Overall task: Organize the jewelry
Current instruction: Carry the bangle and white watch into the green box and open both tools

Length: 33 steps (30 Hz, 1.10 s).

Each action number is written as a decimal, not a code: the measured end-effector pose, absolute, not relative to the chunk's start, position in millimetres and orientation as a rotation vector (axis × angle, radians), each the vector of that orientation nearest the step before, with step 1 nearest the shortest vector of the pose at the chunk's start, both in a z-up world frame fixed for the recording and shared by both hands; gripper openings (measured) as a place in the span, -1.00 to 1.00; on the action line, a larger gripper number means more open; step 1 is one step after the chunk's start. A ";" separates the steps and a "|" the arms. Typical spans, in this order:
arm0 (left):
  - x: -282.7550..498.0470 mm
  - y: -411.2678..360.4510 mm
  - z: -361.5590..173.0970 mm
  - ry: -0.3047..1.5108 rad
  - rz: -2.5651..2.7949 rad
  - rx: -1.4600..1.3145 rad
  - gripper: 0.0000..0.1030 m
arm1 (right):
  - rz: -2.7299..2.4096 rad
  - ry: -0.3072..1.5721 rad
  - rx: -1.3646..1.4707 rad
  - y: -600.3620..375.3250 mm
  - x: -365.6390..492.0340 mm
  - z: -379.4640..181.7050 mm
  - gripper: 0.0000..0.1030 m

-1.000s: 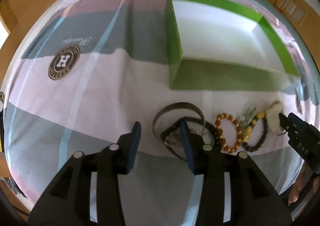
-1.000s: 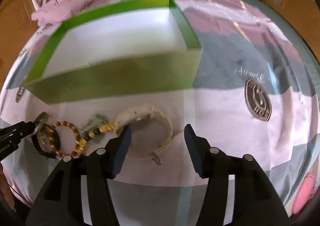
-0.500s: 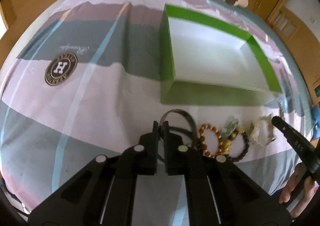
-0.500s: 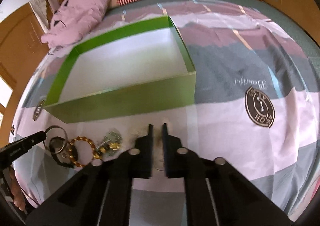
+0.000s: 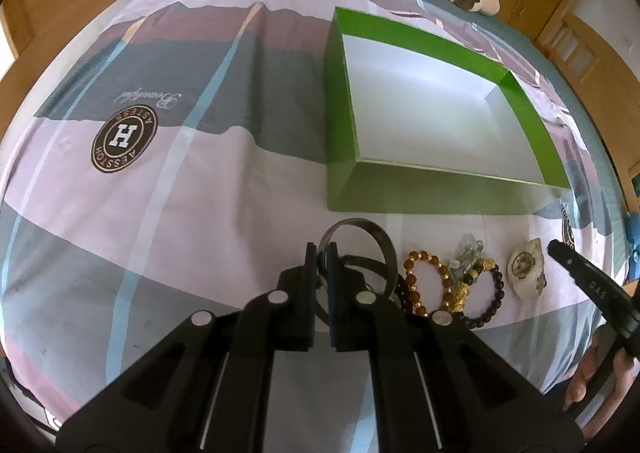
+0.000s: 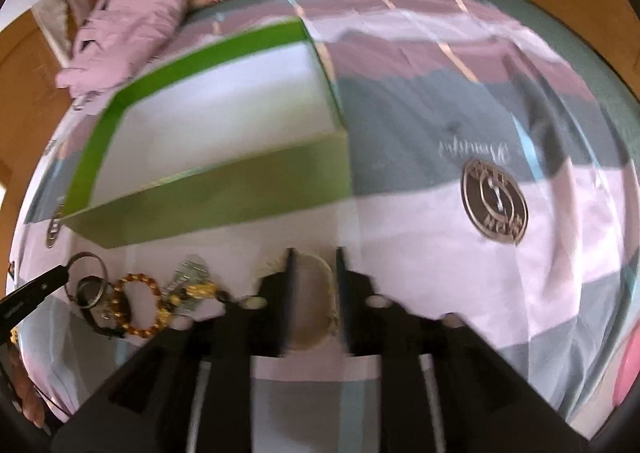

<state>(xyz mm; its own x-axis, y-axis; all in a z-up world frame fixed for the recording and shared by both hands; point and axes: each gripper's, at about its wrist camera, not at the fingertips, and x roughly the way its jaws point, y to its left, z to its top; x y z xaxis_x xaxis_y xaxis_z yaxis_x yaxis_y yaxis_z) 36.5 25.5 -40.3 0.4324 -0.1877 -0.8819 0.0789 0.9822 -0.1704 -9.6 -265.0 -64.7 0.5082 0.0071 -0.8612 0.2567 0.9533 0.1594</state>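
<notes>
Black, glossy bangle [image 5: 362, 237] sits pinched in the left gripper [image 5: 321, 253]; the right gripper [image 6: 313, 257] clasps a pale, rounded bracelet [image 6: 310, 293] before the green cardboard box [image 5: 400, 193].

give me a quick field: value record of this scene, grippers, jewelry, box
surface: bed with a striped sheet
box: green box, open, nothing seen inside
left gripper: shut on the black bangle
right gripper: jaws slightly apart around the white bracelet
loose jewelry: amber bead bracelet, dark bead bracelet, between the two grippers
in box so far: none
</notes>
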 end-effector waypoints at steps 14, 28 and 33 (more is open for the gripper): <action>34.6 29.8 -27.5 1.071 -0.178 -0.147 -0.92 | -0.071 1.015 0.300 -254.9 -13.8 -61.4 -0.84; 27.1 20.3 29.1 0.944 -0.271 -0.184 -0.92 | 0.011 0.877 0.323 -248.2 -8.4 -5.3 -0.84; 54.7 -2.1 66.2 0.863 -0.269 -0.127 -0.91 | 0.027 0.821 0.310 -258.1 22.7 28.6 -0.84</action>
